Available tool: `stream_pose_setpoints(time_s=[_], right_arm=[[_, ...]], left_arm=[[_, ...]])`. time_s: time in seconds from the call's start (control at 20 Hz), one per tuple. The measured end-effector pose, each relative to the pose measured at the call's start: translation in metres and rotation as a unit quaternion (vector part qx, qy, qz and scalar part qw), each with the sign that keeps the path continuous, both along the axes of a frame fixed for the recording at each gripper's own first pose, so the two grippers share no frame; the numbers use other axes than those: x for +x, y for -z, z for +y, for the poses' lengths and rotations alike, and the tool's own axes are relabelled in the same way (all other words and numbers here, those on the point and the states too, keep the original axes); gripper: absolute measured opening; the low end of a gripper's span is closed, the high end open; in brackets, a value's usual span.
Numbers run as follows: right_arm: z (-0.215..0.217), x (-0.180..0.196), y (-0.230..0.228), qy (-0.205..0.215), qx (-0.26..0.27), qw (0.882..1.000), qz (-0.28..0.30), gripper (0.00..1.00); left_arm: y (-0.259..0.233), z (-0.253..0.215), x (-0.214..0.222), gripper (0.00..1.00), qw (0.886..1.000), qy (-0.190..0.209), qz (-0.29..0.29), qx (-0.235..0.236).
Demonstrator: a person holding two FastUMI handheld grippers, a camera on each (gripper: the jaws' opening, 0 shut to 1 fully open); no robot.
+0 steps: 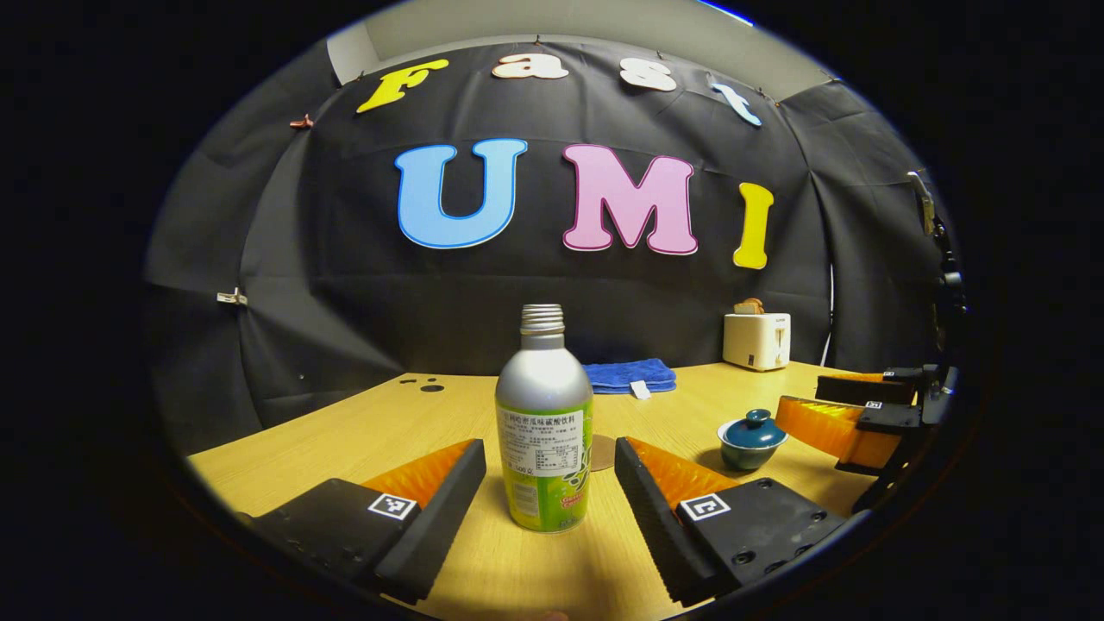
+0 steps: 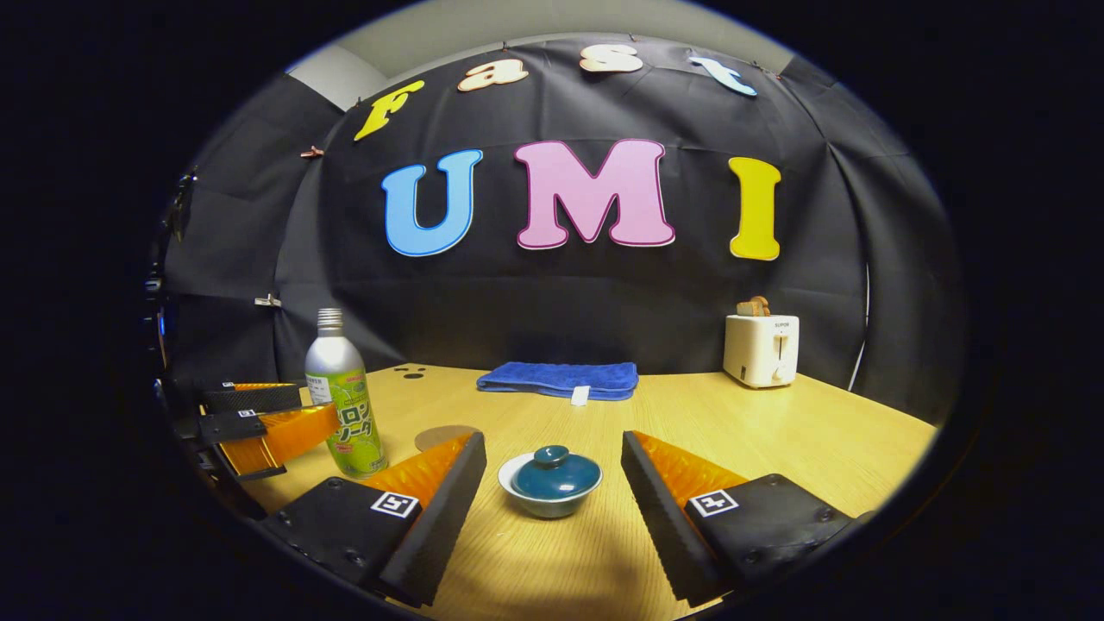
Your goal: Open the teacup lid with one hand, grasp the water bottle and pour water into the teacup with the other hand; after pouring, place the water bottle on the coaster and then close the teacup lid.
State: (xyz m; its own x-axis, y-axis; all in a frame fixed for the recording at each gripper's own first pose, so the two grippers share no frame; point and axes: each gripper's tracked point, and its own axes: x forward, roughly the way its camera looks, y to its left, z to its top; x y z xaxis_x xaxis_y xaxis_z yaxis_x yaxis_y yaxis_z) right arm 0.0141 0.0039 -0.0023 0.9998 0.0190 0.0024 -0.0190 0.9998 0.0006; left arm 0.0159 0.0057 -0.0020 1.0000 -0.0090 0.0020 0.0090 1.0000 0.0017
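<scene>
The water bottle (image 1: 543, 423) stands upright on the wooden worktop (image 1: 483, 569). Its upper part is plain silver metal with a bare threaded neck and no cap, and the lower part carries a bright green label. In the left gripper view the label shows a white panel of small print, too small to read; in the right gripper view it shows large dark characters on green. The left gripper (image 1: 545, 483) has its jaws wide apart, with the bottle between them, and neither finger touches it.

The teacup (image 2: 550, 483) is right of the bottle, well apart from it. It is a small low cup, pale on the outside in the right gripper view, and a dark teal lid (image 2: 556, 473) with a round knob sits on it, closed. The right gripper (image 2: 552, 492) also has its jaws wide, one on each side of the teacup, not touching it.

The coaster (image 2: 444, 437) is a flat round brown disc on the worktop, just behind the bottle and to its right, between the bottle and the teacup.

Far behind the bottle, near the black cloth wall, lies a folded blue towel (image 2: 559, 379) with a small white tag. Further right of the towel stands a white toaster (image 2: 761, 349) with bread in the slot; it has a small brand word on the front, which I cannot read with certainty.
</scene>
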Motion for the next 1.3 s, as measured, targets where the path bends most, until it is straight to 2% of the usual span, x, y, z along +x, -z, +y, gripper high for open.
stream_pose_setpoints(time_s=[0.2,0.4,0.6,0.75,0.9,1.1,1.2,1.3], right_arm=[[0.007,0.009,0.001,-0.015,0.000,1.000,0.003,0.98],[0.002,0.027,0.010,-0.011,-0.008,0.999,0.029,0.98],[0.004,0.046,0.022,-0.017,-0.039,0.997,0.064,0.94],[0.007,0.057,0.030,-0.033,-0.075,0.993,0.088,0.77],[0.012,0.063,0.037,-0.043,-0.098,0.988,0.109,0.73],[0.012,0.067,0.041,-0.046,-0.093,0.987,0.122,0.54],[0.012,0.067,0.040,-0.048,-0.090,0.987,0.121,0.53],[0.008,0.067,0.038,-0.042,-0.085,0.989,0.117,0.45]], left_arm=[[0.000,0.000,0.000,0.95,1.000,0.002,-0.001,0.000],[-0.001,0.000,0.000,0.95,1.000,0.002,-0.001,0.000],[-0.001,0.000,0.001,0.95,1.000,0.002,-0.001,0.000],[-0.001,0.000,0.001,0.95,1.000,0.002,-0.001,-0.001],[-0.001,0.000,0.001,0.95,1.000,0.002,-0.001,-0.001],[-0.001,0.000,0.001,0.95,1.000,0.002,-0.001,-0.001],[-0.001,-0.001,0.001,0.95,1.000,0.002,-0.001,0.000],[-0.001,-0.001,0.000,0.95,1.000,0.002,-0.001,-0.001]])
